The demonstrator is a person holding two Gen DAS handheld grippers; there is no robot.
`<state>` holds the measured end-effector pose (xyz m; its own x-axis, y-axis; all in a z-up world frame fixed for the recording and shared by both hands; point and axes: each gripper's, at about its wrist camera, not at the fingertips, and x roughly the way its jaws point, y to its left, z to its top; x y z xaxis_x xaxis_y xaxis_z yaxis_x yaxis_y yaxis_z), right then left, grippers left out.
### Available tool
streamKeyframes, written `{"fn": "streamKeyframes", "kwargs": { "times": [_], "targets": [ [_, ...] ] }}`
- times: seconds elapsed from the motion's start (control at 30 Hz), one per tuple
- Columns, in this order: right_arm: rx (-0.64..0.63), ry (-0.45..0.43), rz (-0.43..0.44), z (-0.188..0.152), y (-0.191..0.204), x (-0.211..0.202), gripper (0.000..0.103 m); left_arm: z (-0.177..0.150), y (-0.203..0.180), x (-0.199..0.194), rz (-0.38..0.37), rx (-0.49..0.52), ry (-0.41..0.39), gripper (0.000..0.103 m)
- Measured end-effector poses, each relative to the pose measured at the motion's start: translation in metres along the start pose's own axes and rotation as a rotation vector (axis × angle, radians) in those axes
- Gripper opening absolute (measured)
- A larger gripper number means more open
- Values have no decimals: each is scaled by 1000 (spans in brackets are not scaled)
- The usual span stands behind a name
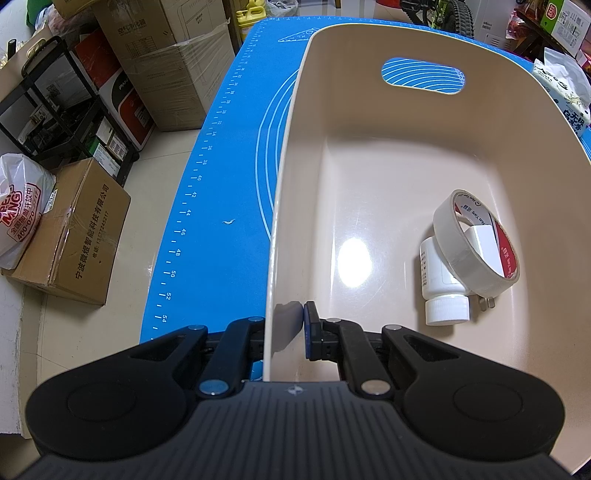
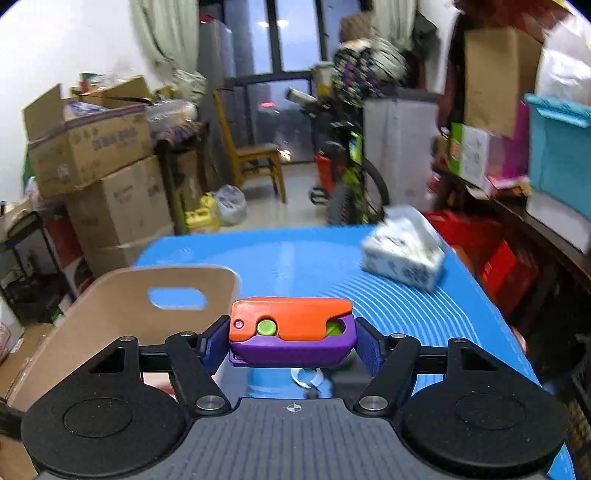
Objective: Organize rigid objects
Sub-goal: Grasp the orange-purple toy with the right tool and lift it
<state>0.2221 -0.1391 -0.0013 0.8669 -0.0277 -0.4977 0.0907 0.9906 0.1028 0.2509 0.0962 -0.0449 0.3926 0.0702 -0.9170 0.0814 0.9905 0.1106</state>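
Boxes (image 1: 147,62) crowd floor beside blue mat (image 1: 221,192).

A blue silicone mat (image 1: 221,206) with printed ruler marks and curved lines covers the table, and a patterned tissue pack (image 2: 404,253) lies on its far right part. On the floor to the left stand stacked cardboard boxes (image 2: 107,184), a black metal rack (image 1: 62,114) and a white plastic bag (image 1: 22,210) with red print. Farther off, a wooden chair (image 2: 255,155) stands before a dark window (image 2: 280,48), with a yellow jug (image 1: 251,18) on the floor near the table's far edge.
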Motion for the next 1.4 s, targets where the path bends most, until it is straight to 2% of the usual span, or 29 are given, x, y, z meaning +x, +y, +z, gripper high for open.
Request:
{"fn": "streamKeyframes", "kwargs": {
  "times": [0.23,0.57,0.97,1.17,1.4],
  "targets": [
    [-136,33,51,7,48,17,72,1,-2,0,1,1,0,11],
    [-291,134,130,-1,98,39,72,1,-2,0,1,0,0,11],
    [-414,394,122,-18,120,78,72,0,-3,1,2,2,-1,11],
    [-496,440,102,-27,131,80,72,-1,-3,3,3,3,-2,11],
    [-476,426,119,-24,130,76,76,-1,-4,3,3,3,-2,11]
  ]
}}
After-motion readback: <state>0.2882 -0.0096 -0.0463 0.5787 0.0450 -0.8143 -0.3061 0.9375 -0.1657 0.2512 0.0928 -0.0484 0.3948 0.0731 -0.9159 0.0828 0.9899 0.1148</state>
